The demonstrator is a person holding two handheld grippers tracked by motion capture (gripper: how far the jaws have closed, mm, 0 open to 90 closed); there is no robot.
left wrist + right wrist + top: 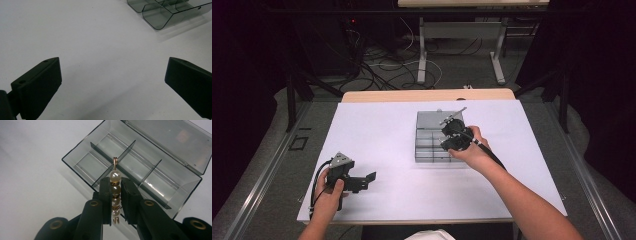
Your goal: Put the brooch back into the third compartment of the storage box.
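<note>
Right gripper (115, 202): clamped on pearl pendant (115, 192), held above the clear divided box (432, 145) at mid-table | left gripper (112, 85): jaws wide apart, resting on white table (382, 135) near left, well apart from box.

Pearl pendant's (115, 195) lower beads hidden between right gripper's (116, 195) jaws

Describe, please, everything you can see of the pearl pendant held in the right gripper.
The pearl pendant is a short straight string of four cream, glossy beads parted by thin gold-coloured spacers, with a small gold loop at its far end and a little pronged gold cap at the near end. It lies lengthwise between the jaws of the right gripper, which are shut on its sides. It hangs above the open compartment box of clear grey plastic, touching nothing else.
</note>
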